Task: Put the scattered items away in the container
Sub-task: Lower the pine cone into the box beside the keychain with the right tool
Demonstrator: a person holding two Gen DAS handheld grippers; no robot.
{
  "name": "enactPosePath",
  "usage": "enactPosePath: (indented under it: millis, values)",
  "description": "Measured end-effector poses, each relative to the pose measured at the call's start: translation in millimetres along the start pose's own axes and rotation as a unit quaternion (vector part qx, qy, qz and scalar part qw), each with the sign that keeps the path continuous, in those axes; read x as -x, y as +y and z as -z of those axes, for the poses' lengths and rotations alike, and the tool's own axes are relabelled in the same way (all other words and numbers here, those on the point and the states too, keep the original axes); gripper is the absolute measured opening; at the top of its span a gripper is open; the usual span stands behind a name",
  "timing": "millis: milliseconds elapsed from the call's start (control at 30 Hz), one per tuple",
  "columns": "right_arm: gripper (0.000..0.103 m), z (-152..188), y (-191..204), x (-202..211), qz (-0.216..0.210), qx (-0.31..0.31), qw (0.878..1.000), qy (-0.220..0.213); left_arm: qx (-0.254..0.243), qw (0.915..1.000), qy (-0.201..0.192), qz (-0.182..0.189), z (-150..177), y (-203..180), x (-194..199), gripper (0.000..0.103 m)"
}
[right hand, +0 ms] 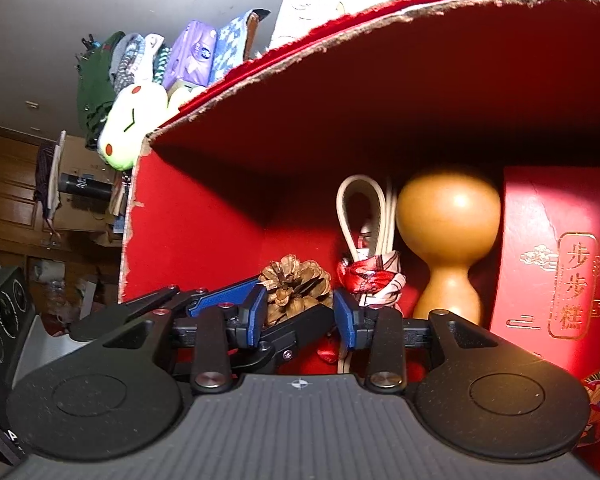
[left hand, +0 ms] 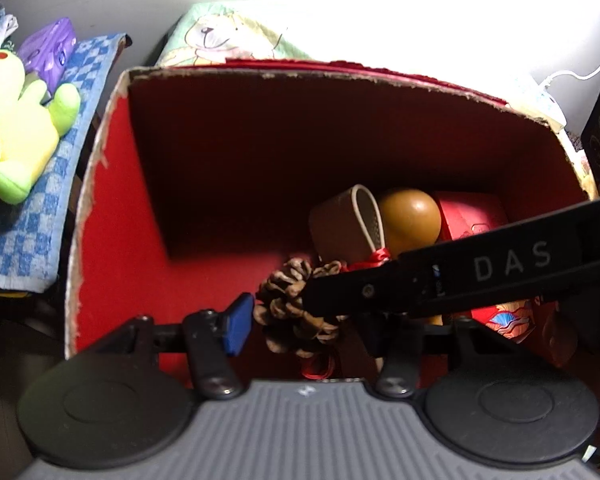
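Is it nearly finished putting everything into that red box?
Well along, it seems. The gourd, leather strap and red packet already sit in the red box. In hand: the left gripper is shut on a pine cone low inside the box, not yet released. What else remains outside is not visible.

"DAS" on right claw (left hand: 308,300); "步步糕" on red box (right hand: 540,248).
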State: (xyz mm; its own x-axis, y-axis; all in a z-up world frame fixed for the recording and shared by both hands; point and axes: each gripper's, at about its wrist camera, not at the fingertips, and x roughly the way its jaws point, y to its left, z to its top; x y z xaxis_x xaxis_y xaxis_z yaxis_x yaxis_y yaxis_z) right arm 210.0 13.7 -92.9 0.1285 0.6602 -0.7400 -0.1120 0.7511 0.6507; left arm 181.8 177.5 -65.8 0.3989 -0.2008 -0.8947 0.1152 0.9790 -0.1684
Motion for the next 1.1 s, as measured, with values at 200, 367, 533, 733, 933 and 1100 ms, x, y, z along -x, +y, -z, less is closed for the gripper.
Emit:
enactPosePath:
  millis: [200,367,533,733,933,1100]
  values:
    - [0.041,2.2,0.3,-0.7,0.020,-0.003,1.000,-0.005,-0.008,0.9997,0.023,-0.007,-4.3,-6.5,-9.4,0.055]
    - [0.041,2.3,-5.2,0.2,0.016,-0.020,1.000,-0.009,0.001,0.9996,0.026,-0.010,-5.0,-6.1,-9.7,0.058]
    - [0.042,4.3,-4.5,3.9,0.024,-0.017,0.999,-0.020,-0.004,0.9990,0.037,-0.023,-5.7,-12.3,-12.6,0.060]
    - [0.042,3.9,-7.0,3.6,0.023,-0.025,0.999,-0.023,-0.007,0.9988,0.040,-0.026,-6.2,-15.3,-12.1,0.060]
    - [0.041,4.5,-9.7,5.0,0.022,-0.036,0.999,-0.034,-0.027,0.9979,0.037,-0.045,-5.5,-26.8,-10.6,0.060]
    - [0.041,4.1,-10.3,5.7,0.023,-0.041,0.998,-0.038,-0.030,0.9976,0.035,-0.052,-5.0,-29.9,-8.9,0.060]
